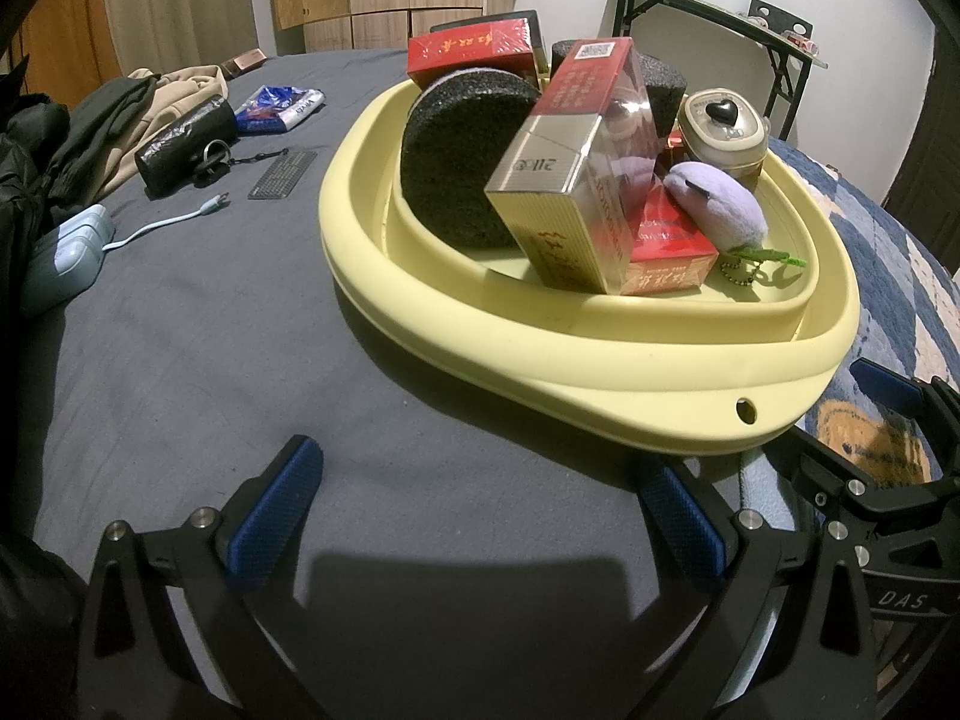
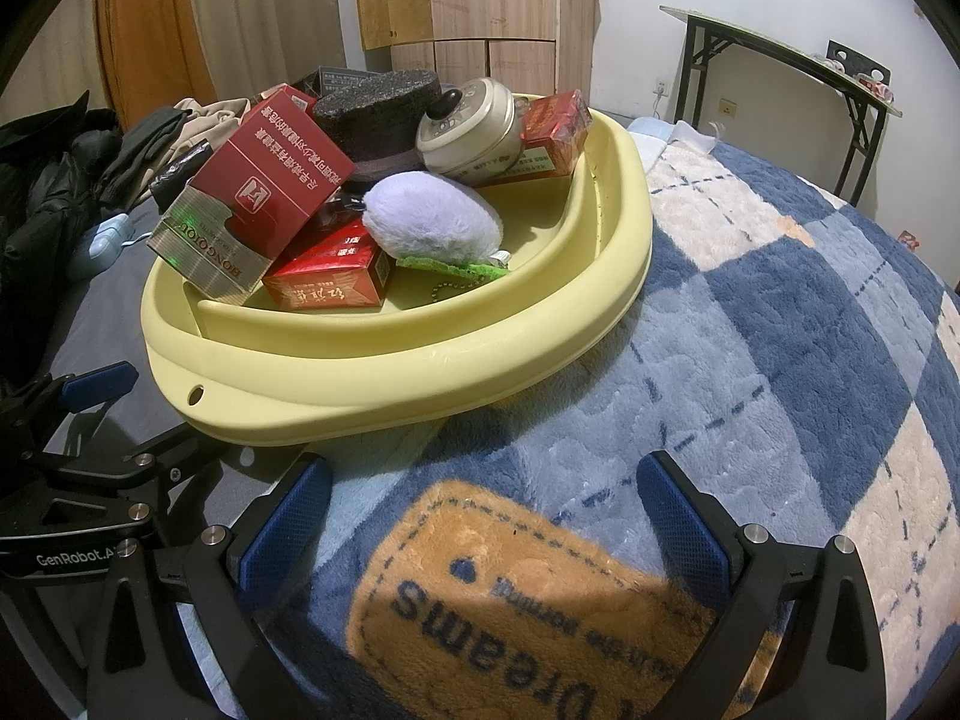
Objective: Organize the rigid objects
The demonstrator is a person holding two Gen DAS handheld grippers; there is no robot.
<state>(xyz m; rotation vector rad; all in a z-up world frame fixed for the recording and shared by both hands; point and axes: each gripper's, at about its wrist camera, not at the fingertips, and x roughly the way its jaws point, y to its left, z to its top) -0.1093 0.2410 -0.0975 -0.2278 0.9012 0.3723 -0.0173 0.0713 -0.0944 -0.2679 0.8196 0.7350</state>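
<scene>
A pale yellow basin (image 1: 600, 354) (image 2: 372, 372) sits on the bed. It holds red cigarette boxes (image 1: 576, 138) (image 2: 270, 174), black foam discs (image 1: 462, 156) (image 2: 378, 108), a cream round tin (image 1: 723, 132) (image 2: 474, 126) and a lilac plush keychain (image 1: 714, 204) (image 2: 432, 216). My left gripper (image 1: 480, 516) is open and empty, over the grey sheet just in front of the basin. My right gripper (image 2: 483, 516) is open and empty over the blanket, beside the basin's near rim. Each gripper shows at the edge of the other's view.
On the grey sheet (image 1: 210, 312) to the left lie clothes (image 1: 120, 114), a black pouch (image 1: 186, 144), a blue packet (image 1: 279, 105), a keychain tag (image 1: 282, 174) and a light-blue charger with cable (image 1: 66, 252). A blue checked blanket (image 2: 780, 360) covers the right. A black folding table (image 2: 780, 66) stands behind.
</scene>
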